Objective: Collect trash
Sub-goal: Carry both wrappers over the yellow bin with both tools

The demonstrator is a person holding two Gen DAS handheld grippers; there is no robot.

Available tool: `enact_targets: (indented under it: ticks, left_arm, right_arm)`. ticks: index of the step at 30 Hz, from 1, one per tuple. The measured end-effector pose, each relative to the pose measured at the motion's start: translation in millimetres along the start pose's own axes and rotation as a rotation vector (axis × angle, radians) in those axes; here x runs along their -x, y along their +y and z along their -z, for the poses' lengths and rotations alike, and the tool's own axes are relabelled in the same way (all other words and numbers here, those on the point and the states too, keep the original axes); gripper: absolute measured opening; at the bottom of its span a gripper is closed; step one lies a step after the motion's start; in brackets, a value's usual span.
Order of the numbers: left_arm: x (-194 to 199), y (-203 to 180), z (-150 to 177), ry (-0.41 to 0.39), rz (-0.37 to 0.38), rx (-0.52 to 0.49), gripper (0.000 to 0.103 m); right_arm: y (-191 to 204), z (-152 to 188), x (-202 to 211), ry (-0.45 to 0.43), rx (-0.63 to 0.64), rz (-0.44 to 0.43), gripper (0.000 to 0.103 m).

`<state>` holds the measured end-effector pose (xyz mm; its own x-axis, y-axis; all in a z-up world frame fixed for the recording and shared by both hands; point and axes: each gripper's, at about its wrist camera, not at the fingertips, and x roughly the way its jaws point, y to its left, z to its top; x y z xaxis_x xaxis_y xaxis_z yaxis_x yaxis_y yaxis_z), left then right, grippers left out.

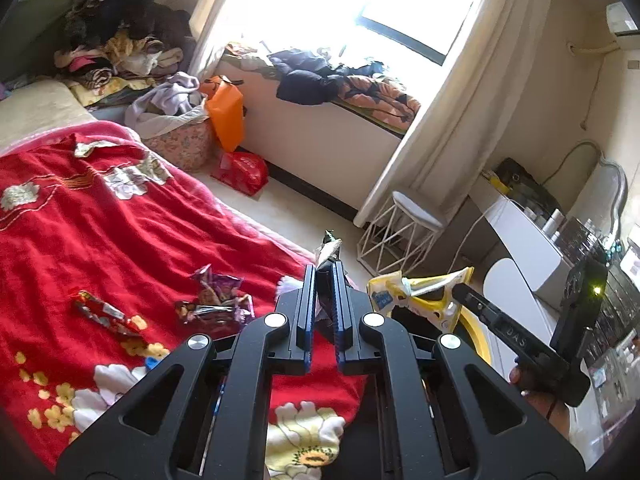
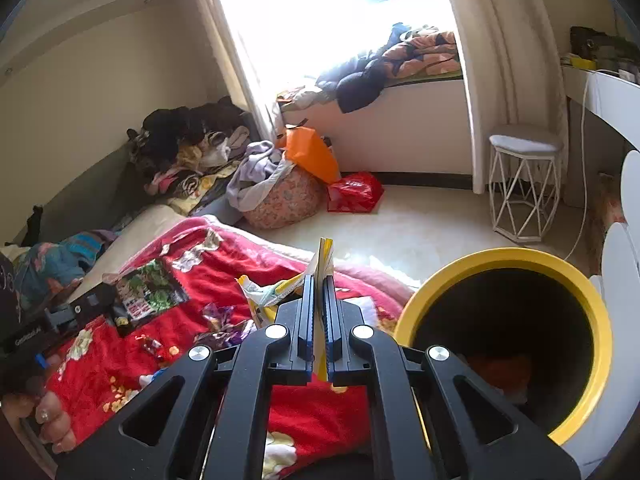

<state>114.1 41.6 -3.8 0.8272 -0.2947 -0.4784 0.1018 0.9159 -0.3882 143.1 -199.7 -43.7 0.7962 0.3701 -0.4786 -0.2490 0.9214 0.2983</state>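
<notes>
Both tools are clamping trash for binning: left tool (image 1: 325, 270) gripping green-printed foil wrapper (image 2: 146, 290); right tool (image 2: 319, 280) gripping crumpled yellow plastic packet (image 1: 416, 292), w/ round yellow-rimmed bin (image 2: 560, 264) waiting lower right.

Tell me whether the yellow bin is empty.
Not empty: the yellow bin shows something orange low inside; the rest is too dark.
</notes>
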Motion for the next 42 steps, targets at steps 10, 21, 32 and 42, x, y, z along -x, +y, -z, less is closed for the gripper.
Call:
enact_targets:
  ticks: [10,21,32,42]
  left_arm:
    - [-5,-22,6,0.014,0.036,-0.037,0.005]
    - [-14,-50,14,0.040,0.081,-0.082,0.005]
    - [-35,-89,22,0.081,0.136,-0.136,0.005]
    - [-63,-118,42,0.149,0.170,-0.197,0.005]
  right_arm:
    - [-22,-4,11,-0.018,-0.036,0.037,0.004]
    - [-52,-9,21,-0.049,-0.077,0.099,0.004]
    - [-97,-10,37,-0.089,-0.141,0.199,0.004]
    - [-135,-7,42,-0.101,-0.203,0.263,0.004]
